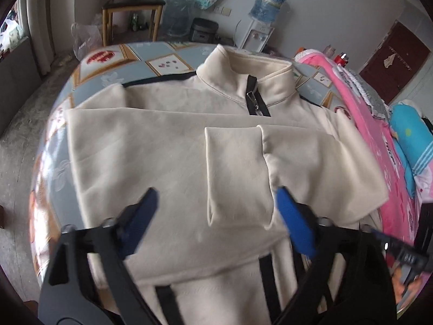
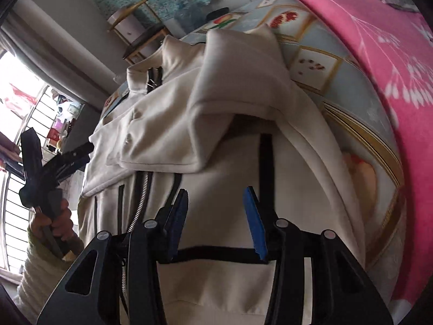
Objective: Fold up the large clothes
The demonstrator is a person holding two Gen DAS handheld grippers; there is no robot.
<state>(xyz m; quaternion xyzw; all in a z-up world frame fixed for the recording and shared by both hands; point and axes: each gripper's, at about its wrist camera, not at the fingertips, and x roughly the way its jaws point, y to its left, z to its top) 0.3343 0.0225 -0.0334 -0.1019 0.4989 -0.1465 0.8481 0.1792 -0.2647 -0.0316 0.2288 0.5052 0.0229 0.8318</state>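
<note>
A cream zip-up jacket [image 1: 167, 146] with black trim lies face up on a patterned tablecloth [image 1: 108, 62], collar [image 1: 243, 62] at the far side. Both sleeves are folded across the chest, one cuff [image 1: 235, 173] lying in the middle. My left gripper [image 1: 216, 205] is open and empty, hovering above the cuff. In the right wrist view the jacket [image 2: 216, 103] fills the frame, and my right gripper [image 2: 216, 208] is open and empty low over the lower front near the black pocket trim [image 2: 216, 252]. The left gripper also shows at the left edge [image 2: 48, 162], held in a hand.
A pink blanket [image 1: 373, 124] lies along the right side of the table, also in the right wrist view [image 2: 379, 54]. A wooden chair [image 1: 132, 8], a water dispenser [image 1: 262, 21] and a plastic bag [image 1: 86, 40] stand beyond the table's far edge.
</note>
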